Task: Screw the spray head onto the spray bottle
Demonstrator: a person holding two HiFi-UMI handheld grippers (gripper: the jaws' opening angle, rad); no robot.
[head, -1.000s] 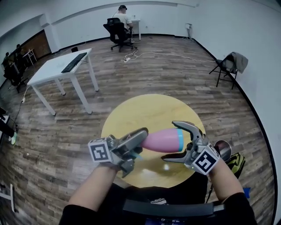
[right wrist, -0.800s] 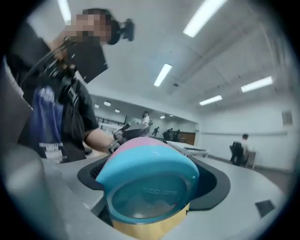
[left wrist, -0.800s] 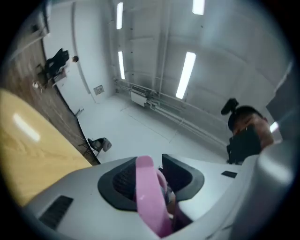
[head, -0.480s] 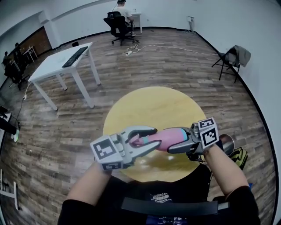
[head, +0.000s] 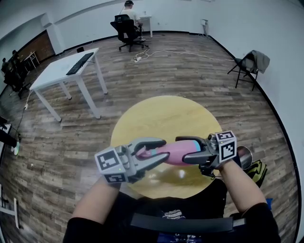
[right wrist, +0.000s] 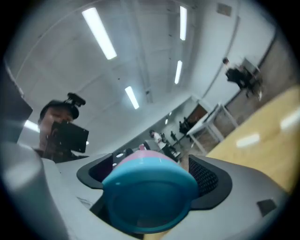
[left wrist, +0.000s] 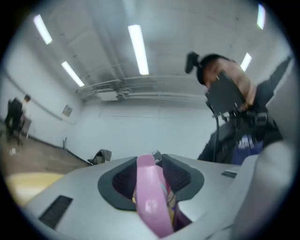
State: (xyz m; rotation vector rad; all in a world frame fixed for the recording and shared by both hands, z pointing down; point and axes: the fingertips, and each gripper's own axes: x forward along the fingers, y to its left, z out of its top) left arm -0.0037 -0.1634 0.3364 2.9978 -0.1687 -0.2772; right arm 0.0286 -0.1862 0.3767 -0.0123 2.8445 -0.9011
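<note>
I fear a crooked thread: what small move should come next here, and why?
Probably roll the right hand-held gripper to turn the bottle into the head. Its jaws, which have just been closing, grip the blue base; the left hand-held gripper clamps the head, and both are in line above the table.

Counted: one pink plastic spray bottle with blue base band (head: pixel 178 153); one pink plastic spray head (left wrist: pixel 149 201). One round yellow wooden table (head: pixel 161 118), near. One white rectangular desk (head: pixel 54 76), far left, one black keyboard (head: pixel 80 63) on it. Two chairs: black office chair (head: pixel 125 31), far; dark folding chair (head: pixel 246 67), far right. One seated person (head: pixel 129 10), far.
</note>
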